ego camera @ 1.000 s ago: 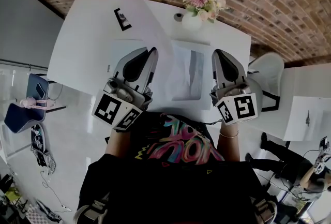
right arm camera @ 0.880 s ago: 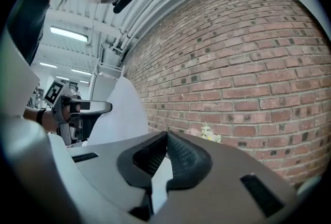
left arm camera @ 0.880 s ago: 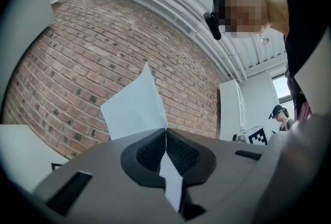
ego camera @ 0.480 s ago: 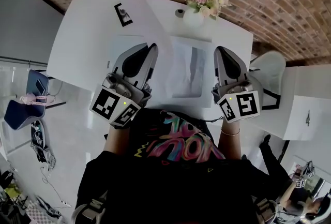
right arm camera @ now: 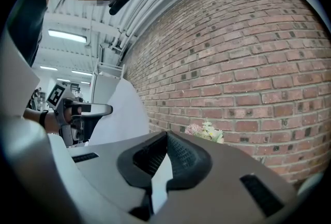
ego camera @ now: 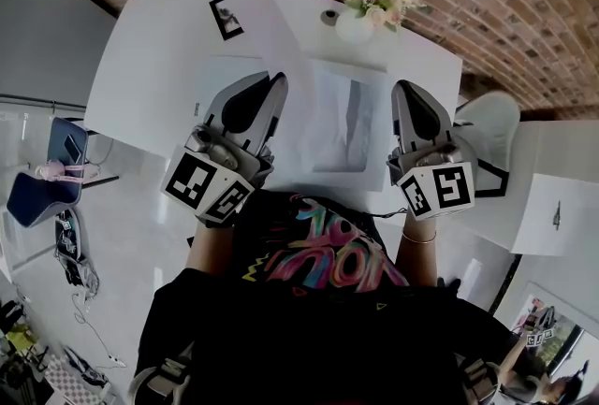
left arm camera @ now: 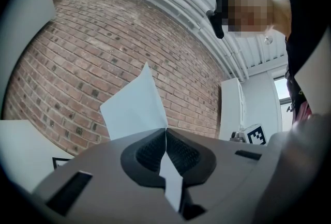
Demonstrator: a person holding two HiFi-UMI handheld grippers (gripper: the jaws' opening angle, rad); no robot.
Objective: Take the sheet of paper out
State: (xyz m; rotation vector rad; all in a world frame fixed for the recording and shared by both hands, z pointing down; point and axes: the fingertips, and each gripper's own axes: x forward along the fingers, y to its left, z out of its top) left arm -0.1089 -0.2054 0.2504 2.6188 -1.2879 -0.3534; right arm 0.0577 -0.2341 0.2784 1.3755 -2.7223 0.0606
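A white sheet of paper (ego camera: 267, 29) stands up from the white table (ego camera: 150, 66), its lower corner pinched in my left gripper (ego camera: 277, 87). In the left gripper view the sheet (left arm camera: 135, 106) rises past the shut left gripper (left arm camera: 166, 132) and a strip of it runs back between the pads. A clear sleeve (ego camera: 346, 127) lies between the two grippers. My right gripper (ego camera: 402, 93) sits at the sleeve's right edge. In the right gripper view the right gripper (right arm camera: 166, 136) is shut, with a thin pale strip between the pads. The lifted sheet (right arm camera: 120, 114) shows at left.
A white vase of flowers (ego camera: 360, 15) stands at the table's far edge against the brick wall, also seen as flowers (right arm camera: 206, 131). A small marker card (ego camera: 226, 17) lies at the far left. A white chair (ego camera: 487, 127) and another table (ego camera: 557, 207) are at right.
Both grippers keep their grip and place. The sheet stays lifted, and only the head view has shifted slightly.
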